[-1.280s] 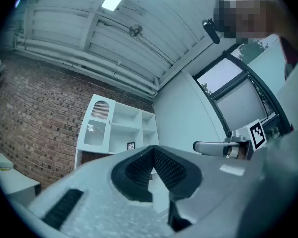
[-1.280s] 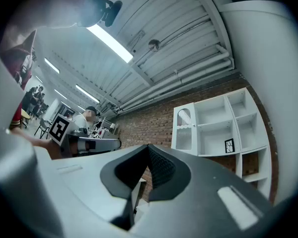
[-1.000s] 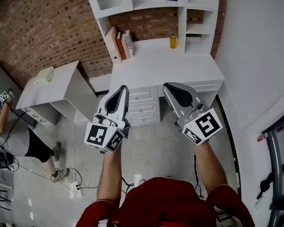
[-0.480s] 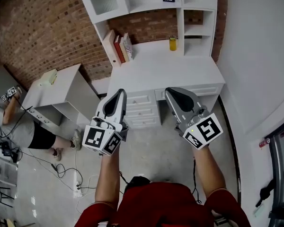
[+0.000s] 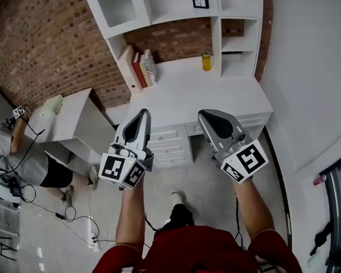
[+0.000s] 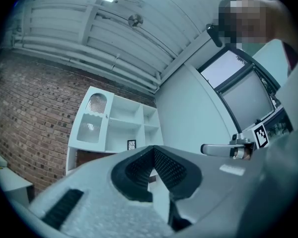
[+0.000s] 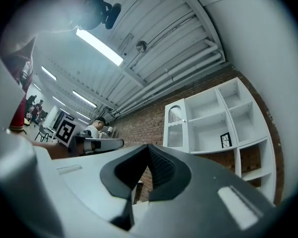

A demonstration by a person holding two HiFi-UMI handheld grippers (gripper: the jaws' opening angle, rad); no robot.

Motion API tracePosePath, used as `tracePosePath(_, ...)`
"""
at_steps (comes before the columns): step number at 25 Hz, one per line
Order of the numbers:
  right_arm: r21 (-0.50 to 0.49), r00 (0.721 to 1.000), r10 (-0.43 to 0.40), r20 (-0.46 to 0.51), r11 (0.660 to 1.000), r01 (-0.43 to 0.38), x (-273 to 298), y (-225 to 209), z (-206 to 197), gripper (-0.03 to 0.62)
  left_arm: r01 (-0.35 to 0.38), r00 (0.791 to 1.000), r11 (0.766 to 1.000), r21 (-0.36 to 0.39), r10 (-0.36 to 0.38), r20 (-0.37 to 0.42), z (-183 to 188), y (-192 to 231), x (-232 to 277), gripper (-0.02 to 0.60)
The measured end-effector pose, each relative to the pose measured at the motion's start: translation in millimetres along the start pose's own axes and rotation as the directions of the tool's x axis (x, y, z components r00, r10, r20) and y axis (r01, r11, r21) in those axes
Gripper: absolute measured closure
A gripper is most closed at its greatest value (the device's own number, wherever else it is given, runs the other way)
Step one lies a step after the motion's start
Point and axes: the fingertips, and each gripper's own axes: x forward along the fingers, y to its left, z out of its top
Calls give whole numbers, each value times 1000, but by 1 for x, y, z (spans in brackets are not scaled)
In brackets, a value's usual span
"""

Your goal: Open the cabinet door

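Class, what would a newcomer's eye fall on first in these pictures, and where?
The left tongs and right tongs jut out mid-frame, both shut and empty. Beyond them a white desk stands against a red brick wall, its glass-fronted cabinet door closed at upper left.

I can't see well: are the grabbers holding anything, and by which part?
Nothing is held. The left gripper and right gripper both have shut, empty jaws.

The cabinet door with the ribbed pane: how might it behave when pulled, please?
The cabinet door probably swings as one rigid panel, given its solid white frame. Its pane looks like glass, so it is likely fragile if knocked.
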Motion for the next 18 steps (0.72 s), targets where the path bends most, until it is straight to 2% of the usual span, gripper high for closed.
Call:
tracePosePath(9, -80, 1000, -28, 10, 996, 29, 143, -67, -21, 582, 60, 995, 998, 10, -61, 73, -13, 130, 85, 580)
tracePosePath(13, -83, 999, -36, 32, 996, 38, 206, -94, -28, 582, 88, 991, 996, 28, -91, 94, -11, 189, 123, 580)
tracePosePath(18, -77, 999, -47, 27, 996, 49, 260, -127, -45, 582, 129, 985, 990, 58, -134, 108, -12, 236, 169, 580)
